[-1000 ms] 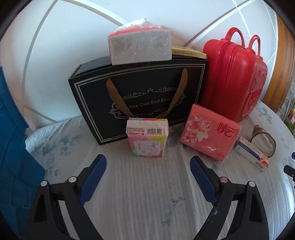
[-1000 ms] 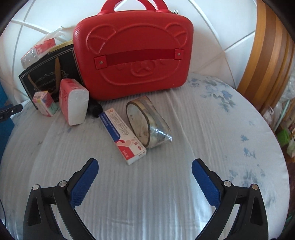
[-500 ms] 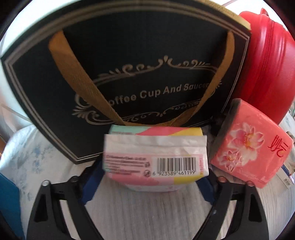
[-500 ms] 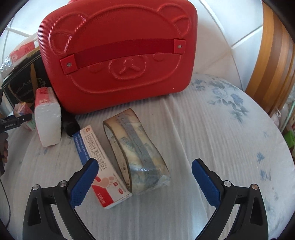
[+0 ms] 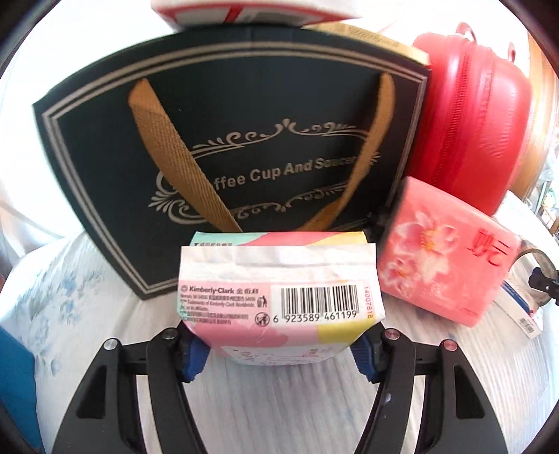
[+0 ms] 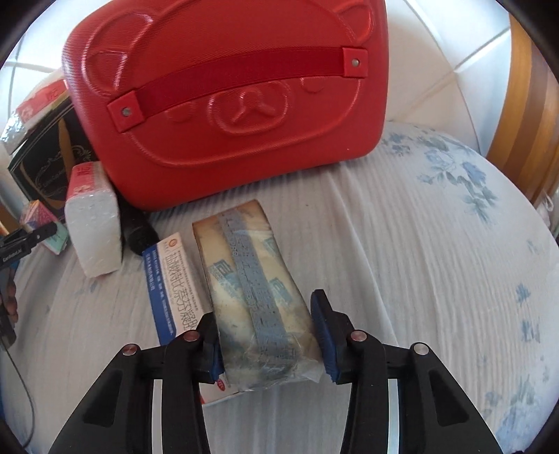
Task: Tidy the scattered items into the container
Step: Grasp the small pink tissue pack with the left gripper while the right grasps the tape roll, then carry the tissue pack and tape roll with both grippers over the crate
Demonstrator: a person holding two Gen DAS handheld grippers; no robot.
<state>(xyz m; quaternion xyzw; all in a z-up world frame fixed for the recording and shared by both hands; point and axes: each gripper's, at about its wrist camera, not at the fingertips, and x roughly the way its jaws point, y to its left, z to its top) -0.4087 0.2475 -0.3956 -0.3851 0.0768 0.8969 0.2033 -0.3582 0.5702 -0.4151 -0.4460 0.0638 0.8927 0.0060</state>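
Note:
My left gripper [image 5: 279, 345] is shut on a small pastel tissue pack [image 5: 279, 290] with a barcode, in front of a black "Coffee Cup And Saucer" gift bag [image 5: 244, 115]. A pink flowered tissue pack [image 5: 443, 251] leans to its right. My right gripper [image 6: 269, 342] is closed around a roll of tape in clear wrap [image 6: 255, 290] on the bed; both pads touch its sides. A blue and white medicine box [image 6: 174, 290] lies beside the roll.
A red bear-face suitcase [image 6: 227, 87] stands behind the items, closed. A pink tissue pack [image 6: 92, 223] and a dark object [image 6: 138, 232] lie left of it. More tissue packs rest on the gift bag [image 5: 244, 10]. A wooden bed frame [image 6: 524, 104] is at right.
Both grippers moved forward and closed: the left onto the pastel tissue pack, the right onto the tape roll. A second ago both were open and farther back.

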